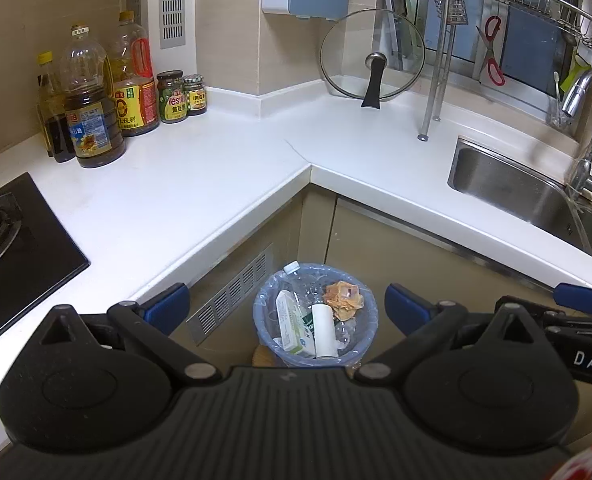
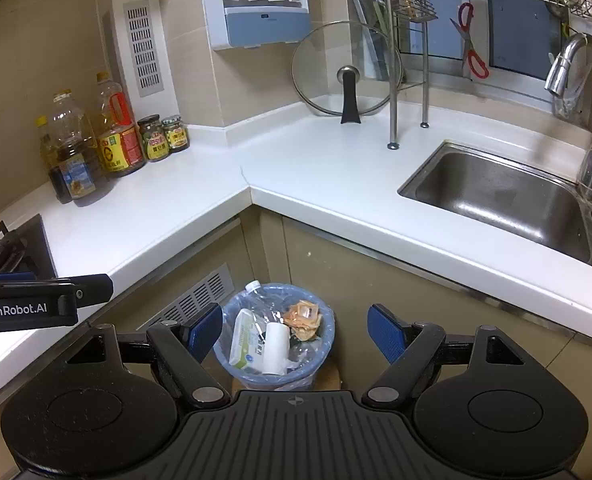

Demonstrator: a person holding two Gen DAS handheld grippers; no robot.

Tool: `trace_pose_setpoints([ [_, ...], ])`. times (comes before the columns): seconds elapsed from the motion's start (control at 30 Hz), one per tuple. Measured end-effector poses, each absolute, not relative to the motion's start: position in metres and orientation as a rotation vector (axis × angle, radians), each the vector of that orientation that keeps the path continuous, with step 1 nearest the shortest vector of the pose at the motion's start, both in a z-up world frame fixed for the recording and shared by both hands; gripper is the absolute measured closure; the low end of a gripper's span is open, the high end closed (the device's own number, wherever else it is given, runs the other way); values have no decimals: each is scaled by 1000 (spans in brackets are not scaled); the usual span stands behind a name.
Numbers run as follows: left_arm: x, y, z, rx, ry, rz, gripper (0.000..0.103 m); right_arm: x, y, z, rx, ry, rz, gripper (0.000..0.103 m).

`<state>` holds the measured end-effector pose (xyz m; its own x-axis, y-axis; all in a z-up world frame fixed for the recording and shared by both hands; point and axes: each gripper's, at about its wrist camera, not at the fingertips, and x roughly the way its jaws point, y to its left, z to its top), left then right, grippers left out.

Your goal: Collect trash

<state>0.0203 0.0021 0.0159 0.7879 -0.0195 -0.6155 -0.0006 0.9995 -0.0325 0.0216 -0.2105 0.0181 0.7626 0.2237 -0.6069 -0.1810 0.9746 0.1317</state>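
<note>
A blue bin (image 1: pixel 264 334) (image 2: pixel 223 350) lined with clear plastic stands on the floor in the corner below the white counter (image 1: pixel 199 184) (image 2: pixel 320 176). Inside lie a green-white carton (image 1: pixel 291 326) (image 2: pixel 244 338), a white tube (image 1: pixel 324 330) (image 2: pixel 276 347), a crumpled orange wrapper (image 1: pixel 344 296) (image 2: pixel 304 317) and a clear plastic bottle (image 1: pixel 296 274) (image 2: pixel 257 292). My left gripper (image 1: pixel 287 307) hangs above the bin, open and empty. Beside it my right gripper (image 2: pixel 295 332) is also open with nothing between its fingers. Its blue tip (image 1: pixel 580 298) pokes into the left wrist view.
Oil bottles (image 1: pixel 91 120) (image 2: pixel 75 152) and jars (image 1: pixel 171 98) stand at the back left. A gas hob (image 1: pixel 11 240) sits at the left. A glass lid (image 1: pixel 372 54) (image 2: pixel 346 70) leans on the wall. The steel sink (image 1: pixel 536 196) (image 2: pixel 508 196) with tap lies right.
</note>
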Motion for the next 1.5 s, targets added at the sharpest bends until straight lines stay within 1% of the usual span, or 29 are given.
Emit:
trace_pose_setpoints([
  [1.5, 16, 4, 11, -32, 677, 3, 0, 22, -211, 21, 50, 662, 240, 24],
])
